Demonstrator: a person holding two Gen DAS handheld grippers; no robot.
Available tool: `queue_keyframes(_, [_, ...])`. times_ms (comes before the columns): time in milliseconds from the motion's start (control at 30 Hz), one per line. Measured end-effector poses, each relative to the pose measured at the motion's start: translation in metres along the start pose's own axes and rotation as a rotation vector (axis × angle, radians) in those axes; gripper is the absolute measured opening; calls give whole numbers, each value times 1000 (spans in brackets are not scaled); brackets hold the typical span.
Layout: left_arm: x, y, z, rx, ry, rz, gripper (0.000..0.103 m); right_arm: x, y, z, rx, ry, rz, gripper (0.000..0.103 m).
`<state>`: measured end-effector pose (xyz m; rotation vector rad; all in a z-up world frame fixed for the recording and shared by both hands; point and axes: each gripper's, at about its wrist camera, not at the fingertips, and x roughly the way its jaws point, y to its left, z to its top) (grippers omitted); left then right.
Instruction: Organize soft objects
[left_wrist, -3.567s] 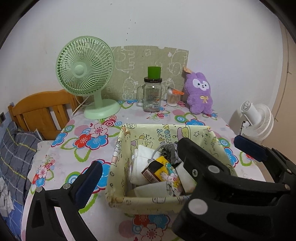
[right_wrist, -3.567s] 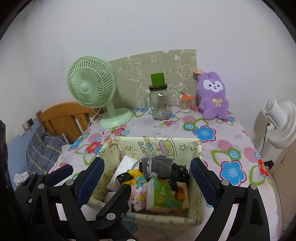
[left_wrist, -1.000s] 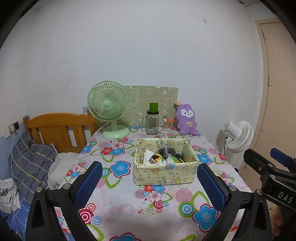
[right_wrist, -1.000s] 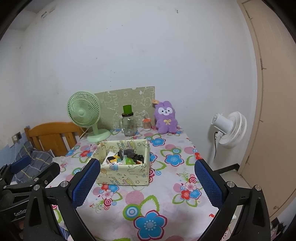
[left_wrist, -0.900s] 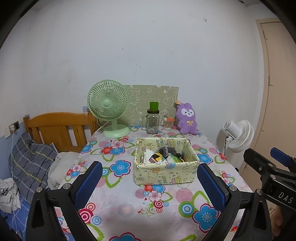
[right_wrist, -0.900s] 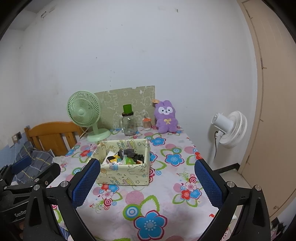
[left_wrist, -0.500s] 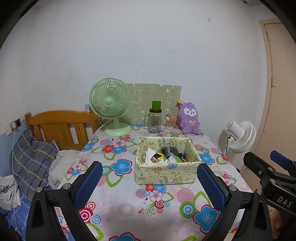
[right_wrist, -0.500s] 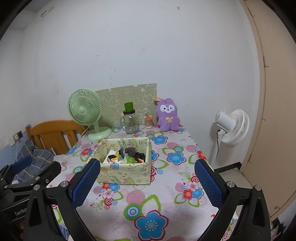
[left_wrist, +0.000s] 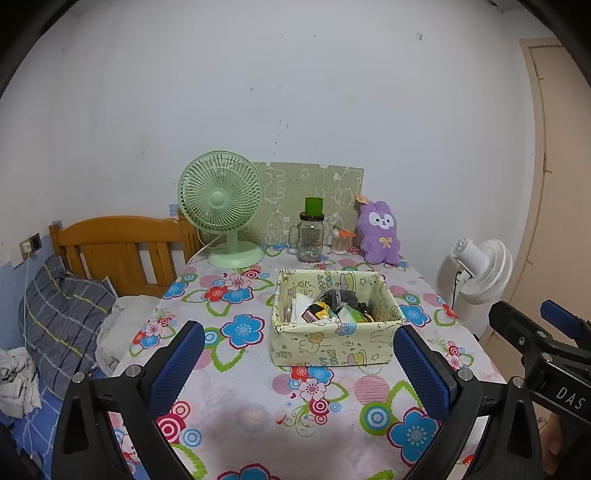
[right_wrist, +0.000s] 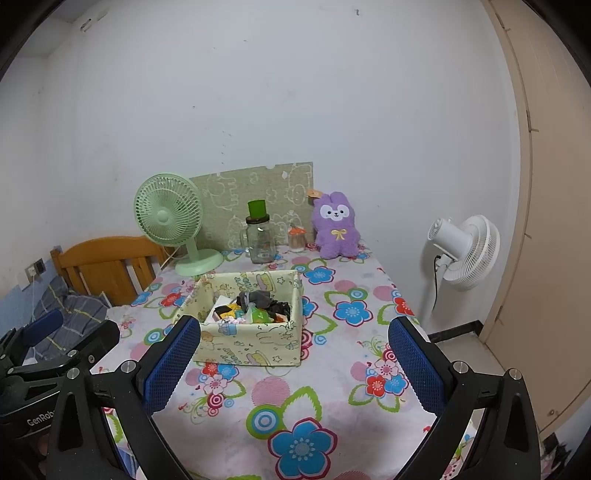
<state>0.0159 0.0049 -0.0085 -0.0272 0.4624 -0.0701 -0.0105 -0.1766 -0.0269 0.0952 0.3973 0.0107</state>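
A pale yellow cartoon-print fabric box (left_wrist: 334, 345) sits mid-table, also in the right wrist view (right_wrist: 251, 343). It holds a grey sock (left_wrist: 341, 297), white folded items and small colourful packets (right_wrist: 255, 314). A purple plush rabbit (left_wrist: 380, 232) sits at the table's back right, also in the right wrist view (right_wrist: 335, 225). My left gripper (left_wrist: 297, 363) is open and empty, held back over the table's near end. My right gripper (right_wrist: 293, 360) is open and empty, also back from the box.
At the back stand a green desk fan (left_wrist: 221, 206), a glass jar with a green cup on it (left_wrist: 312, 236), a small jar (left_wrist: 341, 242) and a patterned board (left_wrist: 310, 199). A white floor fan (right_wrist: 463, 251) stands right of the flower-print table (left_wrist: 258, 406). A wooden headboard (left_wrist: 118, 243) and bedding lie left.
Both grippers have pulled far back from the box since 3.6 s ago; over the last second the views drifted slightly closer and lower. Both stay open and empty.
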Motion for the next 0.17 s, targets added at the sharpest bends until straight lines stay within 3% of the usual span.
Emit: queue_keyframes(167, [0,0,-1,-2,0,-5,103,3,-1,0,1,3,0,103])
